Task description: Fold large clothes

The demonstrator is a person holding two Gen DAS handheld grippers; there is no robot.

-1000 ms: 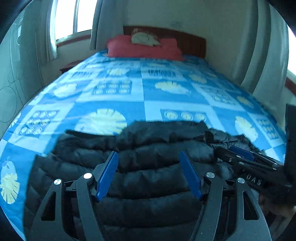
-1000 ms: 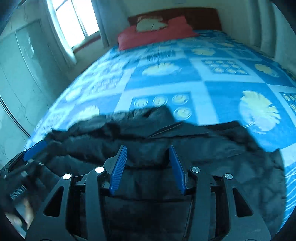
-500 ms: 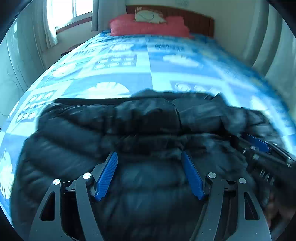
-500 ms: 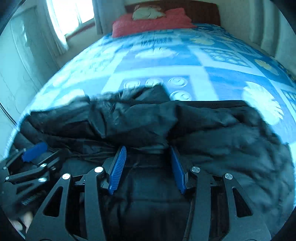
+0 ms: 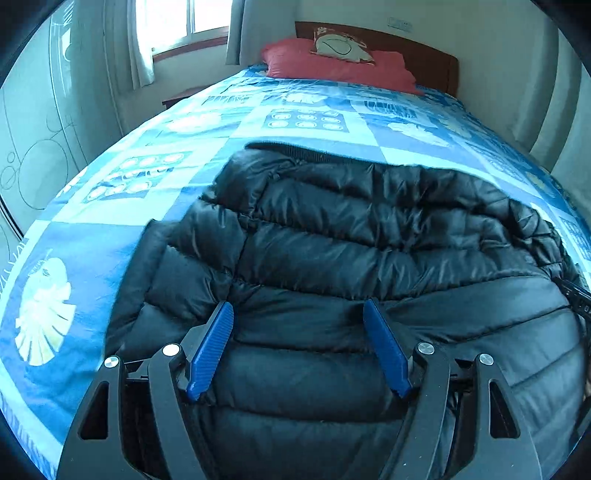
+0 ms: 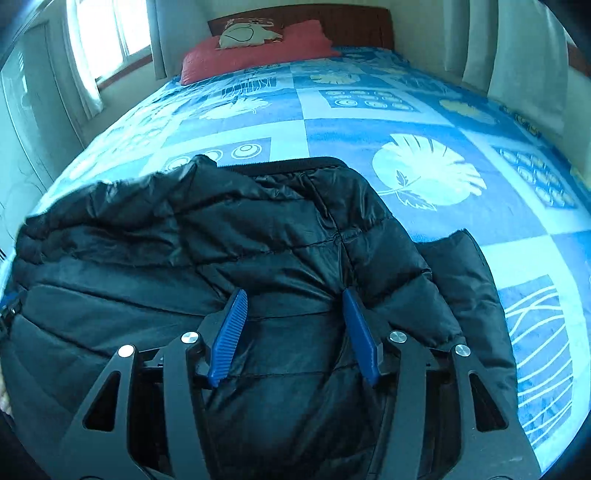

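A black quilted puffer jacket (image 5: 369, 229) lies bunched on the near end of the blue patterned bedspread (image 5: 110, 240). My left gripper (image 5: 298, 304) hangs low over its left half, open, with only quilted fabric under the blue pads. In the right wrist view the jacket (image 6: 184, 229) shows a collar edge and a sleeve end on the right. My right gripper (image 6: 294, 291) is over its right half and its jaws are opening. Jacket fabric lies between the pads, and a fold bunches against the right pad (image 6: 360, 332).
The bedspread (image 6: 369, 122) stretches far ahead to a red pillow (image 5: 332, 66) and a brown headboard (image 5: 424, 62). A window with curtains (image 5: 177, 22) and a glass wardrobe door (image 5: 33, 147) stand at the left. Pale curtains (image 6: 517, 48) hang on the right.
Both grippers have come forward and down over the jacket, which now fills more of each view. Its top layer has bunched toward the headboard. The right jaws stand wider apart.
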